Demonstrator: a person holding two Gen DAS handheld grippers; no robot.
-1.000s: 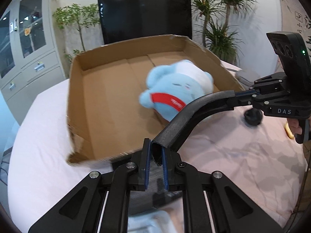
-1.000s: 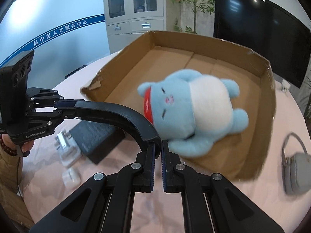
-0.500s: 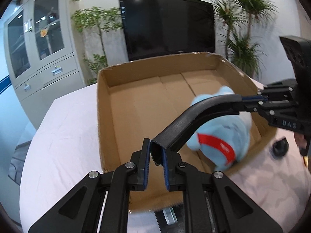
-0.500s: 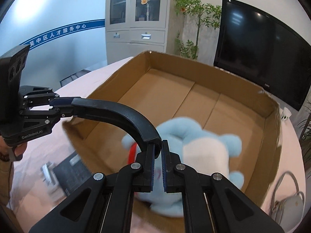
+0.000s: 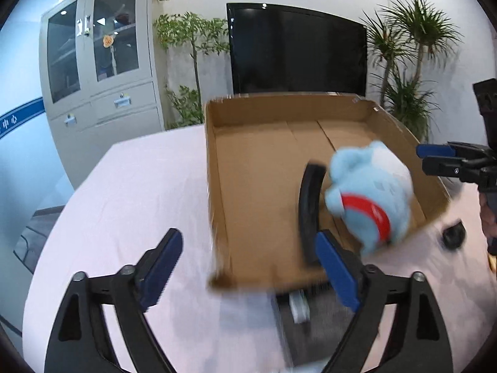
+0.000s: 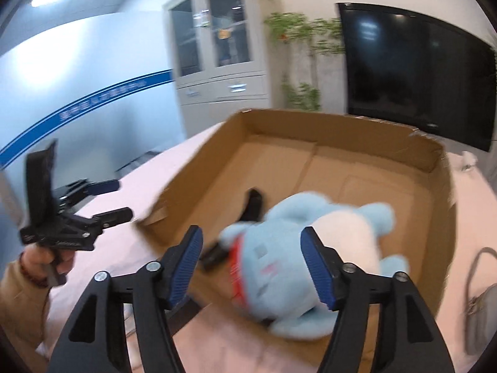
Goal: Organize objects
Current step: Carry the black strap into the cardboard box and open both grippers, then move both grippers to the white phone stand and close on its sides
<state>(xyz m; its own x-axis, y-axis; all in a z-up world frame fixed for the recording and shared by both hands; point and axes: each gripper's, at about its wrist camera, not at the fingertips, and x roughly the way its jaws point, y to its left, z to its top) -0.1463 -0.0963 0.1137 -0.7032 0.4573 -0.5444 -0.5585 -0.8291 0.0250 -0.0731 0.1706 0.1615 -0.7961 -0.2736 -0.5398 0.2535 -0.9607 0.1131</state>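
Although both views are smeared by motion, the black curved piece (image 5: 310, 211) can be made out inside the cardboard box (image 5: 248, 192), pressed against the blue plush toy (image 5: 369, 195), with nothing gripping it. The left gripper (image 5: 248, 267) is spread wide, its blue pads apart and empty, and the right gripper (image 6: 251, 264) is likewise spread with nothing pinched.

From the left gripper the black piece is found at about 1 o'clock, just beyond the near box wall, its long axis running roughly from 6 to 12 o'clock; its lower end is hidden behind the right-hand pad. From the right gripper it is seen at about 12 o'clock, partly covered by the plush toy (image 6: 304, 267), so only its upper tip and a dark stub near the toy's head are shown. The left gripper is judged the nearer of the two to it.

Whether the piece lies flat on the box floor or leans on the toy cannot be told. On the surface (image 5: 124, 202), dark objects below the box's near edge are too blurred to name, and a grey handbag (image 6: 481, 304) at 3 o'clock of the right view is cut off by the frame.
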